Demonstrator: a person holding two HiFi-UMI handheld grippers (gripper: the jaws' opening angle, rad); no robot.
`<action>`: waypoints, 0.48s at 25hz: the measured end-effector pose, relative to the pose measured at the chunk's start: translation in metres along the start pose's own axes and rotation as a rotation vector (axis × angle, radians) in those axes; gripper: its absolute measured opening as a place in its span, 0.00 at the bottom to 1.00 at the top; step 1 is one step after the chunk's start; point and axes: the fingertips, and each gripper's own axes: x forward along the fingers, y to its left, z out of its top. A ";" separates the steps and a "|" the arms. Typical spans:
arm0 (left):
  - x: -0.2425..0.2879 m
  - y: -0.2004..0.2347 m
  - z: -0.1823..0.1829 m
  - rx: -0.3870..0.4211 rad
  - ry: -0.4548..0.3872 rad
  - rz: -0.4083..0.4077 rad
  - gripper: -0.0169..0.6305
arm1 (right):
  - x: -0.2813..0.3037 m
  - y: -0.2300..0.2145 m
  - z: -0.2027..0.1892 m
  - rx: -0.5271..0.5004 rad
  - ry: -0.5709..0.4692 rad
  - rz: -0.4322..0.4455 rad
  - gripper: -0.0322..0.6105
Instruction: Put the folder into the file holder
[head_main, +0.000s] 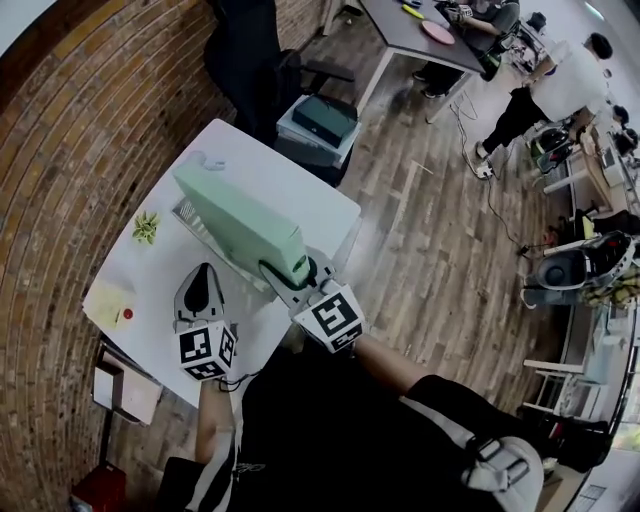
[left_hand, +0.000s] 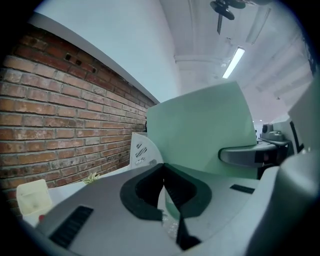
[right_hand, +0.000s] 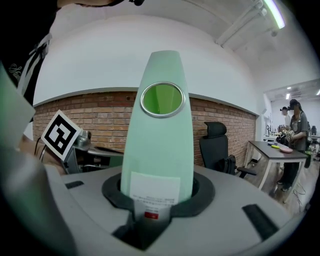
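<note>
While you stand at the white table (head_main: 300, 195) by the brick wall (head_main: 70, 150), the pale green folder (head_main: 240, 225) hangs tilted above it in your right gripper (head_main: 292, 272), whose jaws are clamped on the labelled spine below its ring hole. From your head view the folder covers part of the white holder (head_main: 186, 213); whether it has entered a slot cannot be told. Your left gripper (head_main: 206, 275) hovers beside the folder, jaws pressed together on nothing, and a small green plant (head_main: 146, 227) sits near the holder.
</note>
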 end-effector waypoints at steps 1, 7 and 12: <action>0.000 -0.001 0.000 -0.001 0.001 -0.003 0.06 | 0.001 0.000 -0.001 -0.004 0.003 -0.001 0.29; -0.001 -0.005 0.004 -0.014 -0.014 -0.003 0.06 | 0.007 -0.004 -0.001 -0.021 -0.011 0.010 0.30; -0.007 -0.003 0.000 -0.035 -0.015 0.024 0.06 | 0.011 -0.007 -0.001 -0.029 -0.014 0.027 0.30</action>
